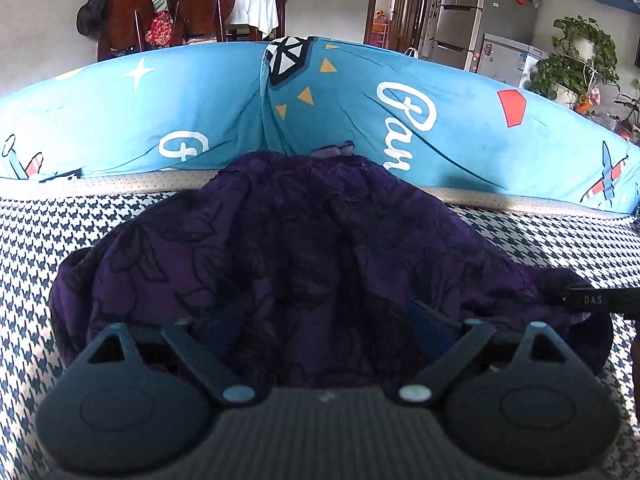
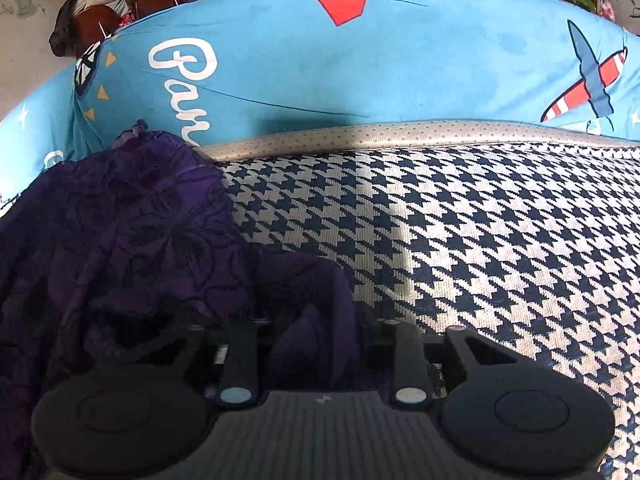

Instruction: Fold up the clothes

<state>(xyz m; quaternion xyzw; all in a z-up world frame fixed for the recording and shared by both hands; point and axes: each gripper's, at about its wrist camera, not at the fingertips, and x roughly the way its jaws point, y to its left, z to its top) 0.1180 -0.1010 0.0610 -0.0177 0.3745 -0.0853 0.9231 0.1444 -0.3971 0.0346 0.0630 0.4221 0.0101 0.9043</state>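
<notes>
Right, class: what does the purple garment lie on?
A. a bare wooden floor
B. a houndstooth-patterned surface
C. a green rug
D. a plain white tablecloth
B: in both wrist views the purple garment lies spread on the dark-and-white houndstooth surface, in front of blue printed cushions.

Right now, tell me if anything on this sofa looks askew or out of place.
The purple garment lies bunched and rumpled on the houndstooth seat, its far edge riding up against the blue cushion instead of lying flat. Nothing looks torn or spilled.
</notes>
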